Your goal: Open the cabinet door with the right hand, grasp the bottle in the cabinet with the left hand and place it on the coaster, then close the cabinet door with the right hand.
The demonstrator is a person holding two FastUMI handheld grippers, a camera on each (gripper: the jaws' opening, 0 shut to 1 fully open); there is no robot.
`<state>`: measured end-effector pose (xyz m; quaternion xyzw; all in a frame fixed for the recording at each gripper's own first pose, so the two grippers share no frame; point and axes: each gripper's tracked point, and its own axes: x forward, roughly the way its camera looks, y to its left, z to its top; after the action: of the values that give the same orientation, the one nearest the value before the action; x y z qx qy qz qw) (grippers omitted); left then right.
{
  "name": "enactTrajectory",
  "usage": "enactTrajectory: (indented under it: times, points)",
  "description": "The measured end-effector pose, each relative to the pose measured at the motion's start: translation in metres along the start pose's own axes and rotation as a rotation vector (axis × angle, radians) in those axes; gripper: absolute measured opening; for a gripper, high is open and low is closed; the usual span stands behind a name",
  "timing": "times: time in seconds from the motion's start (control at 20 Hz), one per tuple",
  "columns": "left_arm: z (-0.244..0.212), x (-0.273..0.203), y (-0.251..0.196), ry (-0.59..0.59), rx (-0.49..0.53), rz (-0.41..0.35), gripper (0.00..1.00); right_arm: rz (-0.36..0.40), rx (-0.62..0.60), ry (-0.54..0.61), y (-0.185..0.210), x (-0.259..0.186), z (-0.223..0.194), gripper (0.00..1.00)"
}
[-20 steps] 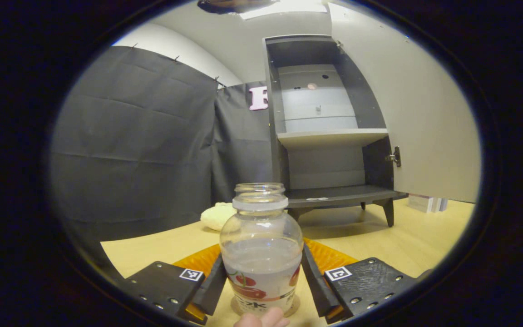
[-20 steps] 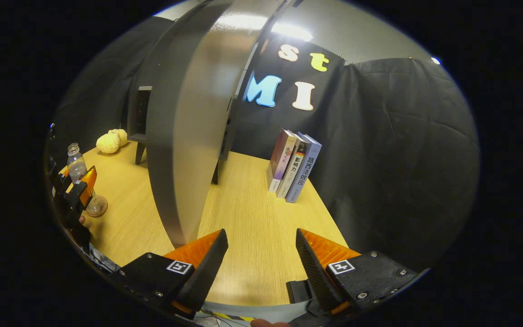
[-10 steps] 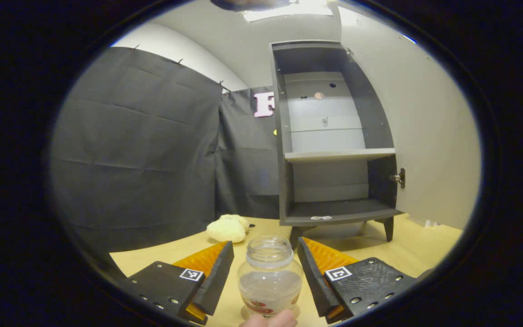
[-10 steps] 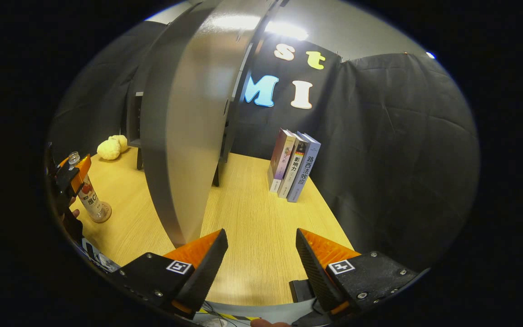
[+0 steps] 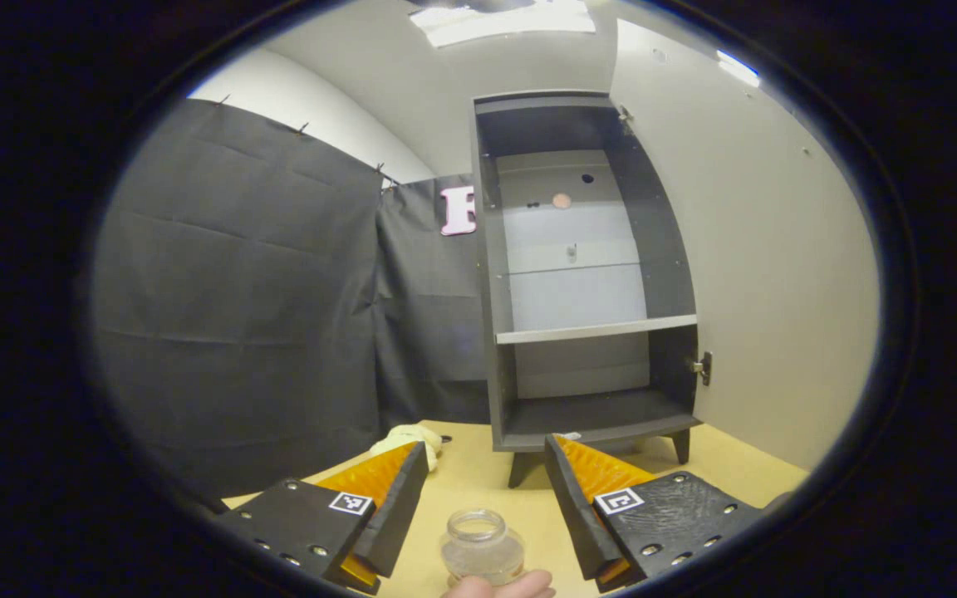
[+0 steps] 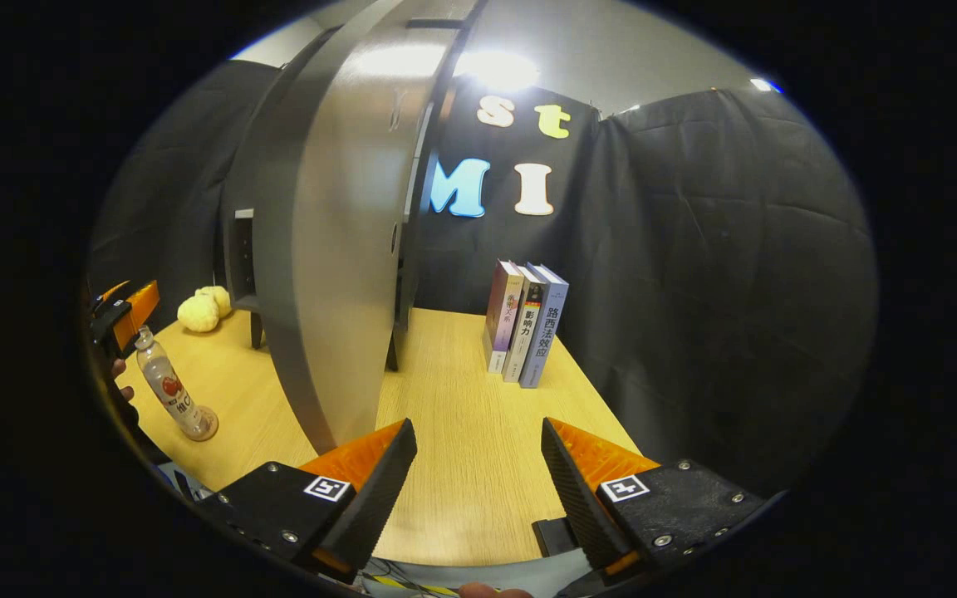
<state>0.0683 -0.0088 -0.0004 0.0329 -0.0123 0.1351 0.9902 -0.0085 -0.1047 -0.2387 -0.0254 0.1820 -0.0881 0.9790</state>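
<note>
A clear bottle (image 6: 167, 389) with a red-printed label stands upright on a round coaster (image 6: 204, 430) on the wooden table, left of the cabinet door. In the left gripper view the bottle's open mouth (image 5: 478, 531) sits low between and below my left gripper's (image 5: 485, 490) open fingers, untouched. That left gripper (image 6: 125, 316) hovers just above the bottle's top in the right gripper view. The dark cabinet (image 5: 578, 332) stands open, its pale door (image 5: 769, 249) swung out to the right. My right gripper (image 6: 478, 490) is open over the table, near the door's (image 6: 337, 249) front edge, holding nothing.
Three books (image 6: 524, 324) stand upright by the back cloth, right of the cabinet. A pale yellow plush lump (image 6: 200, 309) lies beside the cabinet's left leg. A fingertip (image 5: 499, 585) shows under the left gripper. The wooden table (image 6: 462, 415) runs forward between door and books.
My left gripper has risen from around the bottle to above its mouth, leaving it standing on the coaster. The right gripper has drifted slightly, still open by the door.
</note>
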Motion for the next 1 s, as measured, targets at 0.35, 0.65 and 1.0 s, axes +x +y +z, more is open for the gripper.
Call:
enactTrajectory:
  times: [0.35,0.65,1.0]
  points:
    - [0.1,-0.008,0.0,0.07,-0.002,-0.009,0.86,-0.062,0.114,-0.089,-0.049,-0.024,0.07,0.93]
    - [0.188,-0.024,-0.026,0.06,0.037,-0.125,0.86,-0.031,0.202,-0.264,-0.057,-0.042,0.173,0.93]
    - [0.208,-0.064,-0.065,0.089,-0.06,-0.248,0.87,0.032,0.191,-0.348,-0.041,-0.068,0.22,0.89]
